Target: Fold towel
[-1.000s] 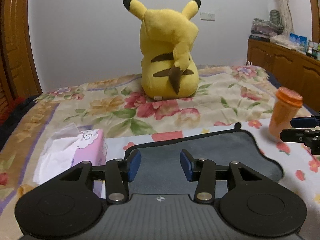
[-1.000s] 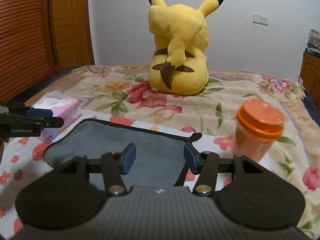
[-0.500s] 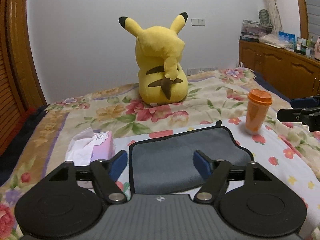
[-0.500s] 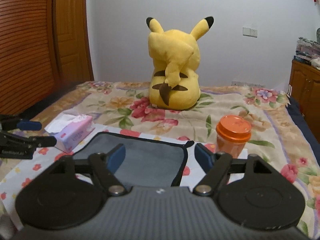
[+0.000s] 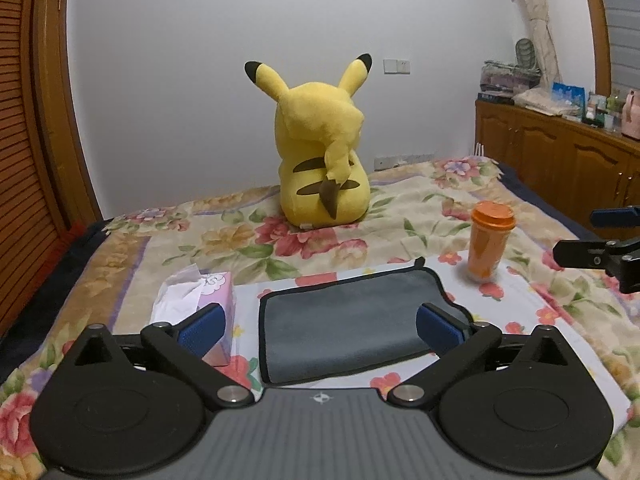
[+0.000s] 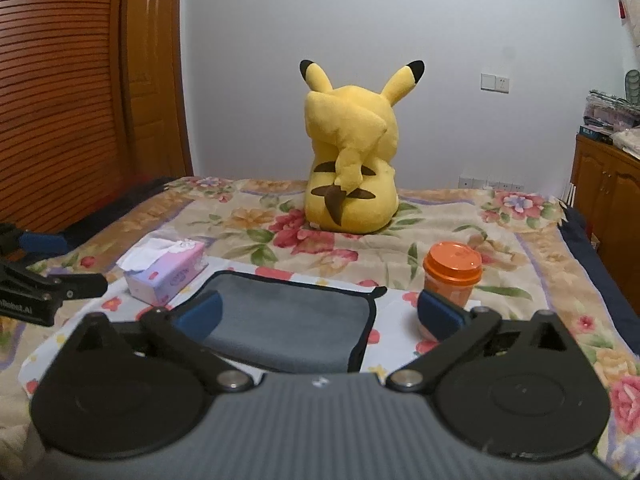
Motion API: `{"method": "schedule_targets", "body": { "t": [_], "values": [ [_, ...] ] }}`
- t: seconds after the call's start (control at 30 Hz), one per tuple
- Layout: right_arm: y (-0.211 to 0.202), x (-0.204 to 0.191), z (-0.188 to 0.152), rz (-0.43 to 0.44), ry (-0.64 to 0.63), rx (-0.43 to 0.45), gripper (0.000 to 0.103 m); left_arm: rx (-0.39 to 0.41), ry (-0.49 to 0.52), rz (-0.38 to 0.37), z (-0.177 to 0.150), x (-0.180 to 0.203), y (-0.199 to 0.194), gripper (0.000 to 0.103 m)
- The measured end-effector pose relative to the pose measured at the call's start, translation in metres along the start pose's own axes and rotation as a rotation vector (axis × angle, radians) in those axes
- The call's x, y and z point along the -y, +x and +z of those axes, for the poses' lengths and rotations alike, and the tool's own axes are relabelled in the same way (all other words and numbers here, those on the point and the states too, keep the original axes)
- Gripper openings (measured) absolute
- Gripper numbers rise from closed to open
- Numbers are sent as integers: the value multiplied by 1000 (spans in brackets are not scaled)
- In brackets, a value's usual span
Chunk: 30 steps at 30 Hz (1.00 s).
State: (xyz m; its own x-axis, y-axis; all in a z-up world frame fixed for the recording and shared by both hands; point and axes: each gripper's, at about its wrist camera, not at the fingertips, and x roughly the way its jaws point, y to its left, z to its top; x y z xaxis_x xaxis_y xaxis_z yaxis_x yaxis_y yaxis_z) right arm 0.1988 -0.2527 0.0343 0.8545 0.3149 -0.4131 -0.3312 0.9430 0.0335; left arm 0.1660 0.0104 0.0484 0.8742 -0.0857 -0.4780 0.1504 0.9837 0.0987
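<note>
Both grippers, left [image 5: 320, 326] and right [image 6: 318, 314], hang spread wide and empty above the grey towel [image 5: 348, 320], which lies flat on the bed [image 5: 240, 240]; soft, light, limp, best pinched at its bound corners

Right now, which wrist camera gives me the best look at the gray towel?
The left wrist view: the gray towel lies nearly whole between the open left gripper fingers, its black edging traceable. In the right wrist view the towel is partly hidden behind the right gripper and its near edge is cut off.
</note>
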Motion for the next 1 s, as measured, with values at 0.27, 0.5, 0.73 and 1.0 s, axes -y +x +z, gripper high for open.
{"method": "schedule_targets", "body": {
  "t": [0.27, 0.5, 0.73, 1.0],
  "values": [
    [-19, -3, -3, -4, 12, 9, 103, 32, -19, 25, 1, 9, -29, 103],
    [-38, -11, -6, 1, 21, 17, 103, 50, -25, 8, 0, 23, -52, 103],
    [-56, -16, -7, -3, 33, 29, 103, 56, -68, -8, 0, 33, -74, 103],
    [-77, -21, -11, -6, 46, 42, 103, 46, -64, 13, -9, 38, -95, 103]
  ]
}}
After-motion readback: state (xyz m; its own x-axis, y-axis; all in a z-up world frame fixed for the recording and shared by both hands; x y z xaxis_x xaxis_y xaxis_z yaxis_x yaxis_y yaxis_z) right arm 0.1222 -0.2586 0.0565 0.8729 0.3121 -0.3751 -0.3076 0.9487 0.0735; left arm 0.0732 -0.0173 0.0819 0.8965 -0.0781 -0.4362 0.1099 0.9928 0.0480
